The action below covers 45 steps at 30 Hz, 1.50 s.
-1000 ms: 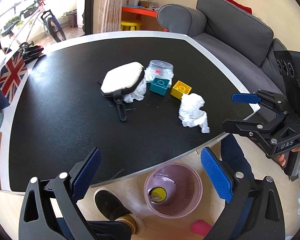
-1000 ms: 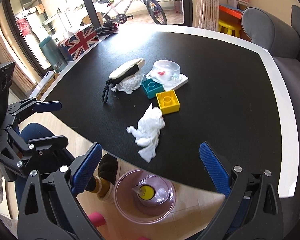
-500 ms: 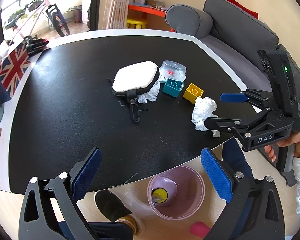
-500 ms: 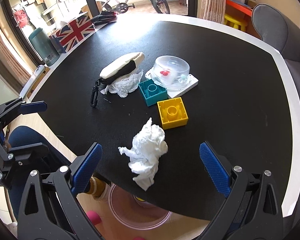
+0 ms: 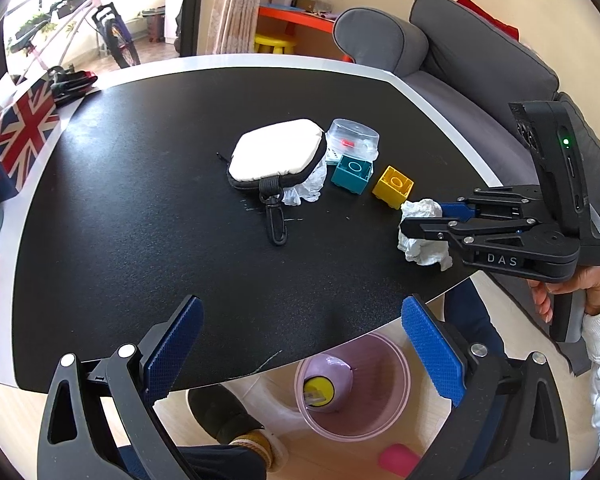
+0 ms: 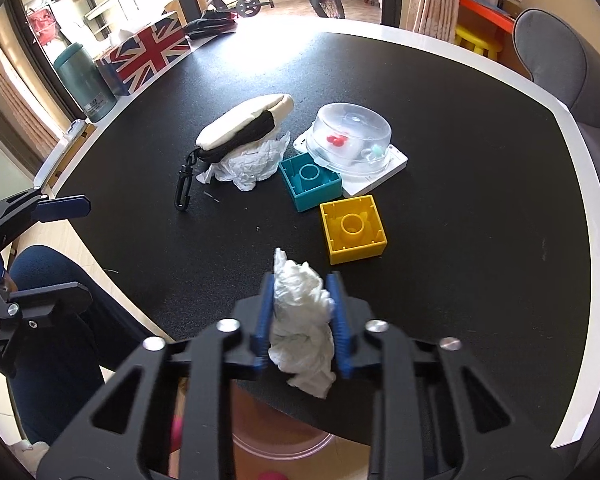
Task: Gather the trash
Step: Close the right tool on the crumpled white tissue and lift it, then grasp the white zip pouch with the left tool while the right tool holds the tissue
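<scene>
Right wrist view: my right gripper [image 6: 300, 316] is clamped on the crumpled white tissue wad [image 6: 300, 320], blue pads pressed against both its sides, with a loose tail hanging below the jaws. The wad sits at the table's near edge, at 6 o'clock in this view.

Risk 1: the grip compresses soft paper only. I judge that a quick swing could let the wad slide out, or the tail could drag on the black tabletop [image 6: 460, 160].

Risk 2: the translucent pink waste bin [image 5: 352, 388] stands on the floor under the table edge, partly hidden. A release made too early would drop the wad onto the table rim or the floor.

Risk 3: the yellow plastic building block [image 6: 353, 229] lies just beyond the wad at 1 o'clock; a forward push could knock it.

My left gripper [image 5: 300, 356] is wide open and holds nothing.

Further out at 11 o'clock, a second crumpled white tissue [image 6: 248, 162] is wedged beneath the white-and-black zip pouch [image 6: 244, 128]; pulling it may drag the pouch.
</scene>
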Motion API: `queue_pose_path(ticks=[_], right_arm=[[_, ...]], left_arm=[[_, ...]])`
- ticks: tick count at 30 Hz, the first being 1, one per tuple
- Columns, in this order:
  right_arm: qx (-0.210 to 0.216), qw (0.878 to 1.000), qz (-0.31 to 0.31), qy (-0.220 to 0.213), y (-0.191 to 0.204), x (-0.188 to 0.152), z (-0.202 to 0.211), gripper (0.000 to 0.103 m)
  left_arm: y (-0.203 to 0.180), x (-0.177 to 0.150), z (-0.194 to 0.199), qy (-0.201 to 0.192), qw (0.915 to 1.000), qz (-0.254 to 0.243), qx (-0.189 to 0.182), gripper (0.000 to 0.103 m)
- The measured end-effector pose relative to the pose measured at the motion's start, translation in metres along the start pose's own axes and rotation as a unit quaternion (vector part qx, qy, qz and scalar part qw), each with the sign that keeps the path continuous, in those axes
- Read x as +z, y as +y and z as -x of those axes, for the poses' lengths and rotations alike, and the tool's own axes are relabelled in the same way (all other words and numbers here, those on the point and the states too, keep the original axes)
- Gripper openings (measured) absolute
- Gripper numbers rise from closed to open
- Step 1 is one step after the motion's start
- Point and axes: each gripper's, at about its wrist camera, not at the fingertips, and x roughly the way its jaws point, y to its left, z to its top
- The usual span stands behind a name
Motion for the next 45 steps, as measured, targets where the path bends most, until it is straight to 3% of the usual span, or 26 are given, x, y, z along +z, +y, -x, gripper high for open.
queue_pose_path(ticks=[4,19,34,45], right_arm=[[0.002,1.000,0.002,-0.003,0.000,-0.001,0.003,0.017],[0.015,1.000,-0.001,-0.021,0.003,-0.005,0.033,0.017],[0.018,0.999,-0.010,-0.025,-0.008,-0.004,0.042,0.017],[0.019,0.999,-0.013,-0.028,-0.012,-0.003,0.045,0.017]], left_arm=[[-0.001,0.000,0.000,0.000,1.0000,-0.001,-0.001,0.095],[-0.004,0.019,-0.001,-0.003,1.0000,-0.007,-0.002,0.095],[0.010,0.078,-0.027,0.012,0.9999,0.009,-0.004,0.095],[0.025,0.116,-0.057,0.051,0.9971,0.057,-0.007,0.095]])
